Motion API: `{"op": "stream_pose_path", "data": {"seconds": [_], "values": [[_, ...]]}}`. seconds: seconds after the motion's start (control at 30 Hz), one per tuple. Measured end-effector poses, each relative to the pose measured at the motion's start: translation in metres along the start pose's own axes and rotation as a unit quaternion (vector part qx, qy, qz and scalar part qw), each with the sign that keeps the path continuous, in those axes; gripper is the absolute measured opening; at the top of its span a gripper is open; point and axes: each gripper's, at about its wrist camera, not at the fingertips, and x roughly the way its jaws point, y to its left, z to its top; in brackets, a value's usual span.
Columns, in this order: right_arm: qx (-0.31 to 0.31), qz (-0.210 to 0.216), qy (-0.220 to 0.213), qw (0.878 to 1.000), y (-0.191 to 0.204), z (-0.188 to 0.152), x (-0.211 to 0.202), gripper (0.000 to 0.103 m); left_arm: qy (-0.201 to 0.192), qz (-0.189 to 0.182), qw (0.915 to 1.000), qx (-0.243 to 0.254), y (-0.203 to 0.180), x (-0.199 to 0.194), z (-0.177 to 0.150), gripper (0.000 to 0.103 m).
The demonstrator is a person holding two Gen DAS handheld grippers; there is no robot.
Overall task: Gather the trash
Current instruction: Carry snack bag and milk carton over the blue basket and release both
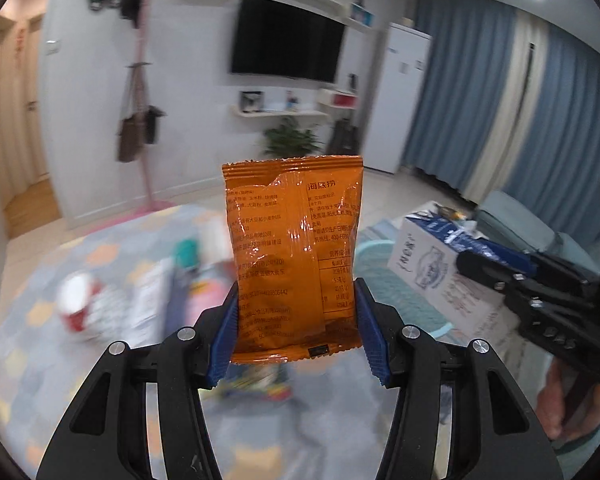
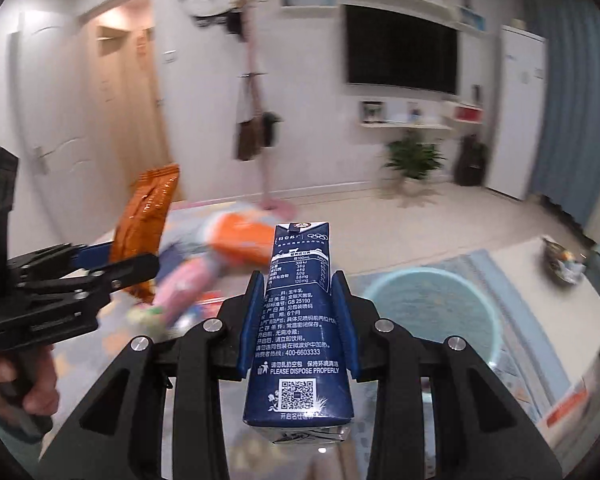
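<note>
My left gripper [image 1: 296,300] is shut on an orange snack packet [image 1: 294,248], which stands upright between the blue pads above the floor. My right gripper [image 2: 298,296] is shut on a dark blue milk carton [image 2: 300,320], its QR-code end nearest the camera. In the left wrist view the right gripper [image 1: 480,264] shows at the right edge with the blue milk carton [image 1: 472,242]. The right wrist view has the left gripper [image 2: 120,258] at the left with the orange snack packet [image 2: 146,220]. A light blue trash bin [image 2: 432,312] stands on the floor, right of the carton.
Blurred litter [image 1: 148,296] lies on the patterned rug [image 1: 100,248], including an orange packet [image 2: 244,240] and a pink one [image 2: 184,292]. A white printed box [image 1: 432,268] stands by the bin's rim [image 1: 370,248]. A pink coat stand [image 2: 260,92], a potted plant [image 2: 414,156] and blue curtains [image 1: 480,92] are farther off.
</note>
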Motion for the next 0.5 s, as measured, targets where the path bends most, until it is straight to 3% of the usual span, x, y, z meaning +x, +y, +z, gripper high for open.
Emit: {"op": "stream_pose_path", "data": {"seconds": [0.13,0.23,0.3,0.5], "values": [[0.035,-0.054,0.008,0.998,-0.045,0.000,0.022,0.031,0.018,-0.026,0.9993,0.021,-0.035,0.042,0.017,0.052],[0.066,-0.070,0.021,0.995,-0.075,-0.005,0.039,0.031,0.033,-0.038,0.9980,0.040,-0.060,0.075,0.024,0.052],[0.093,-0.083,0.033,0.992,-0.096,-0.010,0.054,0.031,0.039,-0.010,0.9971,0.065,-0.078,0.097,0.027,0.052],[0.192,-0.090,0.078,0.974,-0.152,-0.039,0.095,0.031,0.104,-0.051,0.9913,0.063,-0.103,0.161,0.023,0.052]]}}
